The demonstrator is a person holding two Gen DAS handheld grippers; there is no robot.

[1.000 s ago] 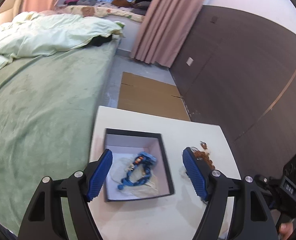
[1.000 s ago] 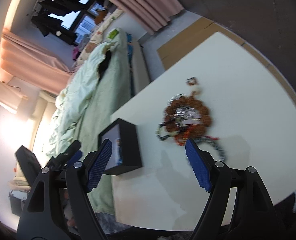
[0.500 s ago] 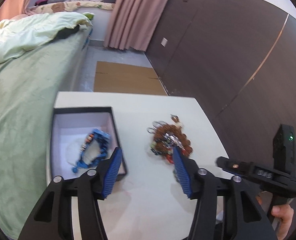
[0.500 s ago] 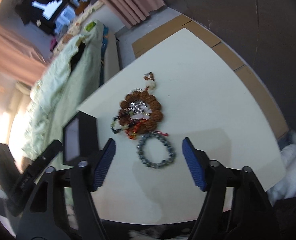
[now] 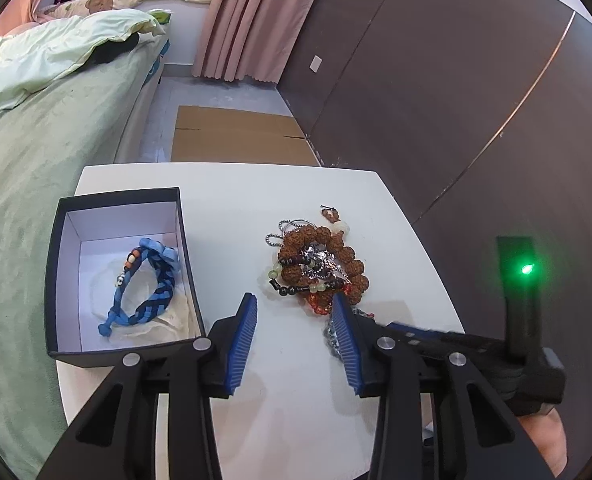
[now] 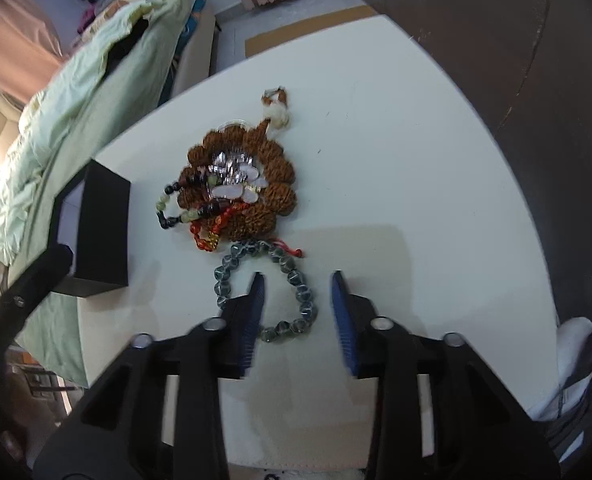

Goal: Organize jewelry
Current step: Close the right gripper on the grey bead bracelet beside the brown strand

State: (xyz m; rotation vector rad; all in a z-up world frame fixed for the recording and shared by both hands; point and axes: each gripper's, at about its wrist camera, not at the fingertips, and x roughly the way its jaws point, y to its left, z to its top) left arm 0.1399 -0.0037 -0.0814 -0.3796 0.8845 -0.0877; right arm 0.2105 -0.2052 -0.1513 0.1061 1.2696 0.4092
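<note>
Jewelry: one tangled pile [image 5: 316, 268] on the desk [image 5: 255, 200] ahead of the left gripper [image 5: 293, 340], fingers closing, parted, empty. One grey bead bracelet [image 6: 269, 292] loops around the right gripper [image 6: 298, 316], one side between its closing fingers, ungripped. One black box [image 5: 55, 280] holds one blue braided bracelet [image 5: 147, 288].

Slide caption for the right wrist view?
Right gripper closing around a grey bead bracelet beside the jewelry pile on a white table.

The right gripper [image 6: 297, 280], jaws just closing, straddled one side of a grey bracelet [image 6: 291, 276] below the jewelry pile [image 6: 239, 184]; pads were not touching it.
</note>
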